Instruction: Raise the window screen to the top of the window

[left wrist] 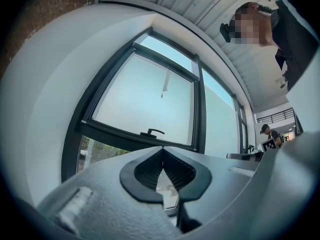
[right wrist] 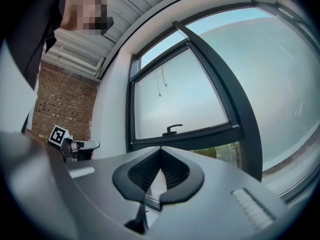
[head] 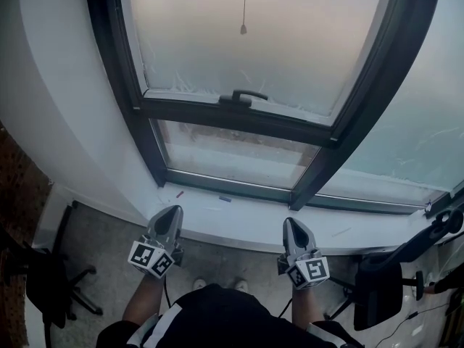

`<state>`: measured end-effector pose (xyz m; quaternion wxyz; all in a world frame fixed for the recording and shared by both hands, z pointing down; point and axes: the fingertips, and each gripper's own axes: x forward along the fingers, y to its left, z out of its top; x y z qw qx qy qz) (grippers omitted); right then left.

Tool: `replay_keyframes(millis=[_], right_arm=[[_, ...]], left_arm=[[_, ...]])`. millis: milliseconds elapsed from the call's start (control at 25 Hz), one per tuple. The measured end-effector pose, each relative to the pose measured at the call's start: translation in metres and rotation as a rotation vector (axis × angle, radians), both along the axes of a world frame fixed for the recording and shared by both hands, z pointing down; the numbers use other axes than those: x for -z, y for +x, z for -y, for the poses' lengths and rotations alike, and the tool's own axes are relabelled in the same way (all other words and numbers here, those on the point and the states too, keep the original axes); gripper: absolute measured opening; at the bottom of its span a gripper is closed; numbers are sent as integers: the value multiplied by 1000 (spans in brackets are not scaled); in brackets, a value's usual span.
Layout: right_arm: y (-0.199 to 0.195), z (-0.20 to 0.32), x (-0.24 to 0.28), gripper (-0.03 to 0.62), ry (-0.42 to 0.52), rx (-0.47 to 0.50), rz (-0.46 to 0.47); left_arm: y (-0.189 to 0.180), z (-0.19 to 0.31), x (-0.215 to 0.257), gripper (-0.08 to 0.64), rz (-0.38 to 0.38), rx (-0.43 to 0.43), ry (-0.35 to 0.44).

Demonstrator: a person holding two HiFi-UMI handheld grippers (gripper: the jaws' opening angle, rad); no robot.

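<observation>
Window screen point(head: 203, 35), pale translucent, cord point(head: 244, 6) hanging

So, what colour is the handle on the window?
The handle is black; clearest in the head view.

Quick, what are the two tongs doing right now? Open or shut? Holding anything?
Left tongs: shut, holding nothing.
Right tongs: shut, holding nothing.

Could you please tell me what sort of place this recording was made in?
Probably an office or studio: a tall black-framed window, a black swivel office chair beside it, and a red brick wall.
</observation>
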<state>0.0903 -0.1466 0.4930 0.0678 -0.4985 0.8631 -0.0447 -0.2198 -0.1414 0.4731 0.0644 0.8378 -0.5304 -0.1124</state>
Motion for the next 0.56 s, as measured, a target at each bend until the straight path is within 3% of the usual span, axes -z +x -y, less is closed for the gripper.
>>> replay_keyframes(millis=[280,560], right_arm=[[-13,10,23,5,-12,-42,119],[-20,16,11,5,-6,-38,91]], left_arm=[[-18,11,-1,5,6,-9,3],[-32,14,-5,5,-1,-7,-5]])
